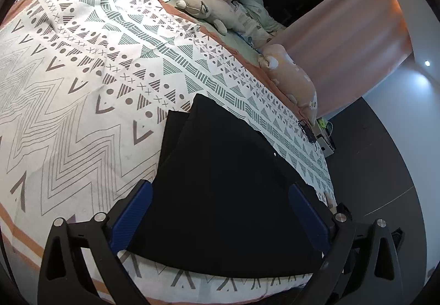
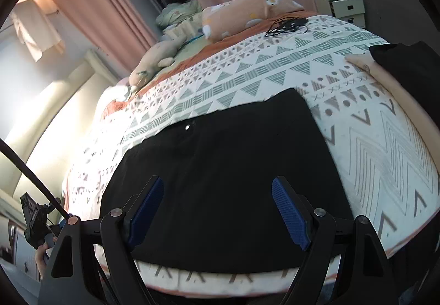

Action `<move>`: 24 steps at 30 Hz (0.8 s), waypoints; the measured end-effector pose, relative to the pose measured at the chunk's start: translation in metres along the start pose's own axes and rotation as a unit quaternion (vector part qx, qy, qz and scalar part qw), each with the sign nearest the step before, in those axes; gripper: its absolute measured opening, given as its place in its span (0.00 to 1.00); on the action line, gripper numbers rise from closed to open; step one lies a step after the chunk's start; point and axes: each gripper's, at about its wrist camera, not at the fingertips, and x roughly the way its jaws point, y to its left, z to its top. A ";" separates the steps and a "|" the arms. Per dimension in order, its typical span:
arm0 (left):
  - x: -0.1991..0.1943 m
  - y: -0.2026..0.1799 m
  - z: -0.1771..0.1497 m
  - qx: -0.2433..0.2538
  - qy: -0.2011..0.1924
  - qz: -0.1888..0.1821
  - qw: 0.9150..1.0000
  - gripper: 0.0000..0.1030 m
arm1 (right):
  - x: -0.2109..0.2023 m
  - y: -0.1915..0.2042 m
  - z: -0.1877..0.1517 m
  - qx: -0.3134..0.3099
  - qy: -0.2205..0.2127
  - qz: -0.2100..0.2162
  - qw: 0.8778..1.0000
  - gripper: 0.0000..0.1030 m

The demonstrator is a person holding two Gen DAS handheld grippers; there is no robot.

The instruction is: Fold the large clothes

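The left gripper (image 1: 220,211) has its blue-padded fingers (image 1: 132,218) spread wide, nothing pinched, and the black garment (image 1: 225,189) lies flat on the patterned bedspread (image 1: 82,101) between and ahead of them. The right gripper (image 2: 217,211) is likewise spread and empty above the same garment, a tangled black cable (image 2: 286,25) well beyond its fingertips

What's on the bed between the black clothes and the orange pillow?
In the right wrist view, only patterned bedspread lies between the black clothes and the orange pillow. A tangled black cable sits just off to the side.
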 end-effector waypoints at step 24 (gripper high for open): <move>0.000 0.062 -0.081 -0.066 0.055 -0.019 0.996 0.82 | 0.048 0.126 -0.097 -0.118 0.093 -0.047 0.988 0.61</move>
